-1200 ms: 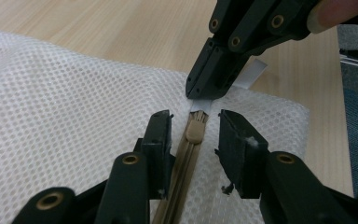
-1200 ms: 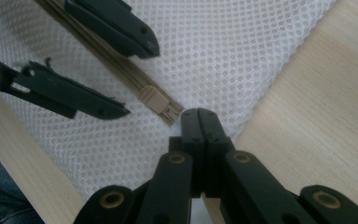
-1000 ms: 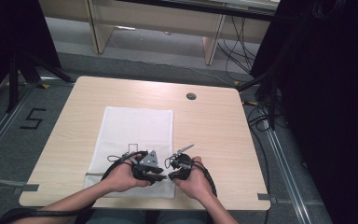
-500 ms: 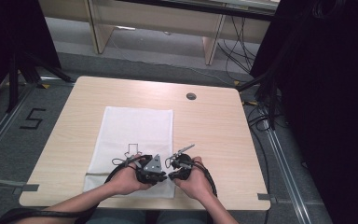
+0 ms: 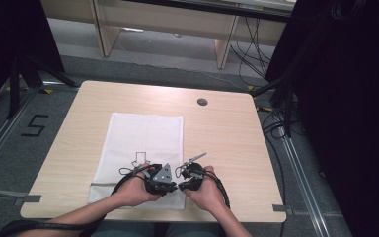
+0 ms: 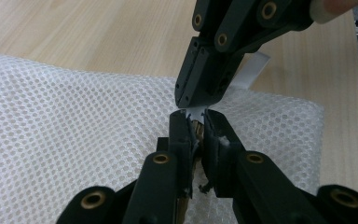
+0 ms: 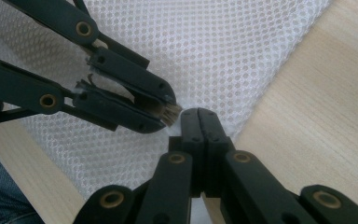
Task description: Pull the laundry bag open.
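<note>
Both tongs, left [image 6: 196, 128] and right [image 7: 199, 122], pinch shut on the mesh bag's [image 5: 143, 143] near edge; bag still flat on the tabletop [image 5: 227, 133], nothing lifted yet.

Left gripper [image 5: 170, 186] and right gripper [image 5: 180, 185] tip to tip near table's front edge; both jaw pairs pressed together; forearms enter from bottom, hands wrapped round handles.
</note>
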`<state>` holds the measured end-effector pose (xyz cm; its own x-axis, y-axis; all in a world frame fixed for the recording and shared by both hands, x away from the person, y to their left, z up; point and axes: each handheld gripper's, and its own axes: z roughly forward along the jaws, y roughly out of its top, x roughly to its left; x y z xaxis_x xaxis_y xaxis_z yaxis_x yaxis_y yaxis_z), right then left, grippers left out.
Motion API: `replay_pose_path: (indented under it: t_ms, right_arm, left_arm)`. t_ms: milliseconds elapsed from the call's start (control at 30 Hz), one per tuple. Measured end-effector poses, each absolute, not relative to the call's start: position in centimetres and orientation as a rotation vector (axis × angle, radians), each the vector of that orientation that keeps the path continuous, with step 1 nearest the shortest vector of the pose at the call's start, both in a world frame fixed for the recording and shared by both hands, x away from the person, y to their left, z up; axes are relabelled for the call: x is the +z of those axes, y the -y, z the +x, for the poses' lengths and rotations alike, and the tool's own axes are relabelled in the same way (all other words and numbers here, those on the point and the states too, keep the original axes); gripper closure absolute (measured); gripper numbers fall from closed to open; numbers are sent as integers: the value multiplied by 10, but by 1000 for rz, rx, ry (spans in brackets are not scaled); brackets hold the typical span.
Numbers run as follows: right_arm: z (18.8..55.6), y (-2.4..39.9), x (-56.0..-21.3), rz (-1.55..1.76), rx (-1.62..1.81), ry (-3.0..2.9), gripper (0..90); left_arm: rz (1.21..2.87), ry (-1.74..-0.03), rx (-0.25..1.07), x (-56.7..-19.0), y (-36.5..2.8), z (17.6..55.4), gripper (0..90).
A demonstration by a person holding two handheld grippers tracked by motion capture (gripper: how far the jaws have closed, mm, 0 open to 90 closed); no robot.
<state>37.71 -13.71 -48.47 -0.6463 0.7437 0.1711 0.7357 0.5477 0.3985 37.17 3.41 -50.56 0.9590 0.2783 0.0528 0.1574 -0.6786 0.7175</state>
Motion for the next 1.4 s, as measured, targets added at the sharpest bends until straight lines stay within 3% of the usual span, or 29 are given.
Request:
replay_pose_path:
  t_ms: [667,1400]
  right_arm:
    - [377,134,-485,1181,677,-2766,900]
    - [378,137,-486,1254,704,-2761,900]
  left_arm:
    - [2310,-341,143,-503,-39,374,819]
    - [2305,-330,148,-501,-45,374,819]
